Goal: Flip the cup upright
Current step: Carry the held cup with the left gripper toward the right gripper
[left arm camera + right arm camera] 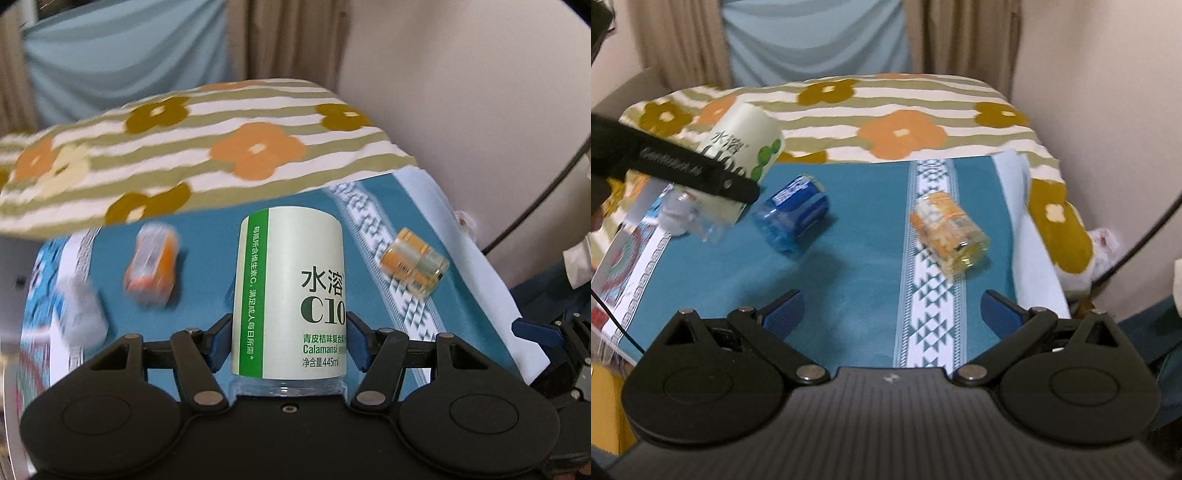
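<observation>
Left claw [289, 334] around green-labelled cup [290, 291]

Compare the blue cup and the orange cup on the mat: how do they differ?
The blue cup is blue-tinted with a blue label and lies on plain teal mat; the orange cup is yellowish with an orange-and-white label and lies on the patterned white stripe. Both are clear plastic, tipped on their sides, ungripped.

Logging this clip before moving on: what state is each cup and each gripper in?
Green-label cup: clamped in the left gripper, lifted and tilted off the cloth.
Blue cup: on its side.
Orange cup: on its side.
Right gripper: open, empty, above the teal cloth.
</observation>
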Demonstrator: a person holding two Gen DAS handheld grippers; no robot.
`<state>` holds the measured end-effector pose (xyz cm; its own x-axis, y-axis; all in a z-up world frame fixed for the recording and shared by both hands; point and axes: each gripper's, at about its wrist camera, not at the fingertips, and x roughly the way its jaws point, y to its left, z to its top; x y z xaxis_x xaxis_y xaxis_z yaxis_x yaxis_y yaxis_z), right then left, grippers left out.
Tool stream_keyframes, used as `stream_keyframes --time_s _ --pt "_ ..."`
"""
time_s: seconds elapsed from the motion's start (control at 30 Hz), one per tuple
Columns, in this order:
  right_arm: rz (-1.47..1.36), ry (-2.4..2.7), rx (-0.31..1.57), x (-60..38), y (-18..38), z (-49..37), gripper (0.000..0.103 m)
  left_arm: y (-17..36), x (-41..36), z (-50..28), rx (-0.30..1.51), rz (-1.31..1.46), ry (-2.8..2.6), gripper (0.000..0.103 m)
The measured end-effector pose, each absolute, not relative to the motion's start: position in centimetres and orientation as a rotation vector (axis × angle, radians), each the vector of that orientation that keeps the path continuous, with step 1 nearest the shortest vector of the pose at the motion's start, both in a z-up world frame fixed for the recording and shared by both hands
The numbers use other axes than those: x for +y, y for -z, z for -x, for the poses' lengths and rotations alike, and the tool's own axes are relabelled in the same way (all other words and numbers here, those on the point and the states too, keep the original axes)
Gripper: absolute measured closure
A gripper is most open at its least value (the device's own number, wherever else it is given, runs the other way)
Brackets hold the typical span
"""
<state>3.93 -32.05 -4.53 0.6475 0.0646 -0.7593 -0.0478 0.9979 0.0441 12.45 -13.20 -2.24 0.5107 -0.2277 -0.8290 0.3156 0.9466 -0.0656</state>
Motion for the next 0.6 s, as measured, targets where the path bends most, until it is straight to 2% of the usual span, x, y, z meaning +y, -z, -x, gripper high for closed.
stream_keyframes --time_s 0.3,0.6 --pt "0.020 -0.156 0.908 -29.9 6.3 -3.2 0.000 6.2 -9.1 -9.0 1.085 0.003 0.212 0.037" --pt "0.027 -0.174 0.983 -28.0 9.5 -3.9 0.000 11.3 -7.4 -10.1 1.167 0.009 0.179 0.037"
